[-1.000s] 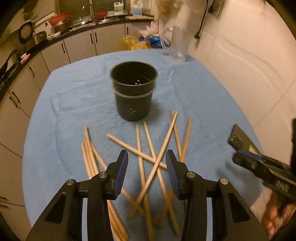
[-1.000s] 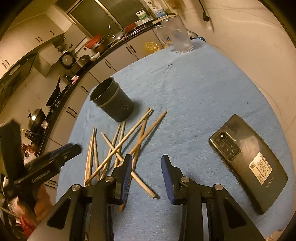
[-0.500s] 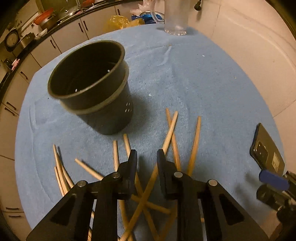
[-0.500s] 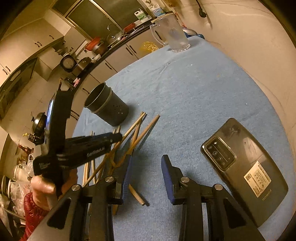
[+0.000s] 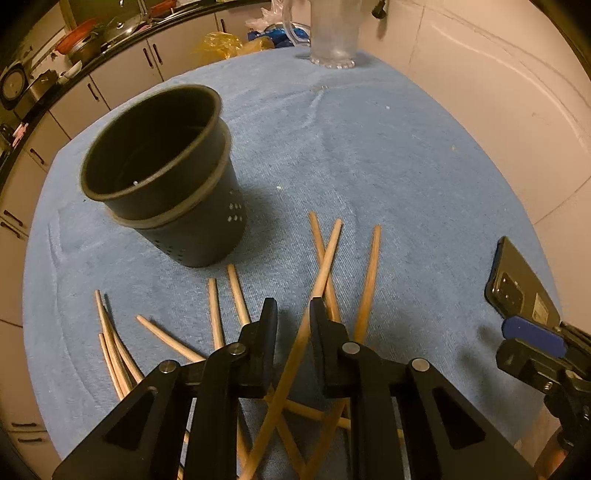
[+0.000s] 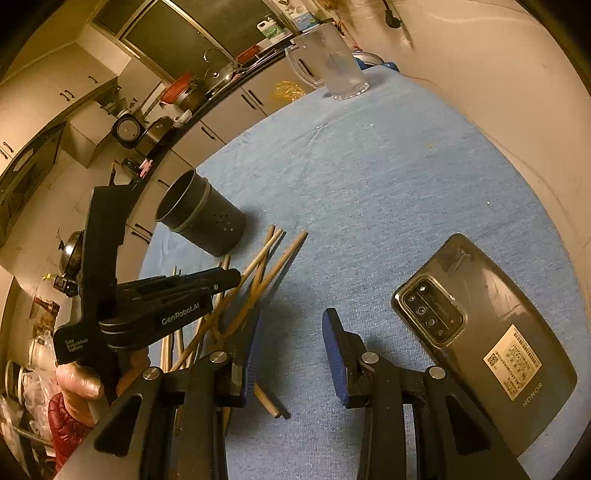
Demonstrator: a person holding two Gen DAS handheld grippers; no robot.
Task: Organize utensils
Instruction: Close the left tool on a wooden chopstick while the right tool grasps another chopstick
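Observation:
Several wooden chopsticks [image 5: 369,280] lie scattered on the blue cloth [image 5: 369,155], also in the right wrist view [image 6: 273,266]. A dark round utensil holder [image 5: 173,184] stands upright behind them, and it shows in the right wrist view [image 6: 207,218]. My left gripper [image 5: 293,314] is low over the pile, its jaws narrowed around one long chopstick [image 5: 321,273] that passes between them; whether they pinch it is unclear. In the right wrist view the left gripper [image 6: 232,277] rests on the pile. My right gripper [image 6: 291,332] is open and empty over bare cloth, right of the chopsticks.
A black phone [image 6: 491,339] lies face down at the right, also in the left wrist view [image 5: 521,284]. A clear glass jug [image 5: 332,33] stands at the table's far edge. Kitchen cabinets and a counter with pots run behind. A wall borders the right side.
My left gripper moved forward and down into the pile and its jaws narrowed around one chopstick. The right gripper stayed open and shifted slightly.

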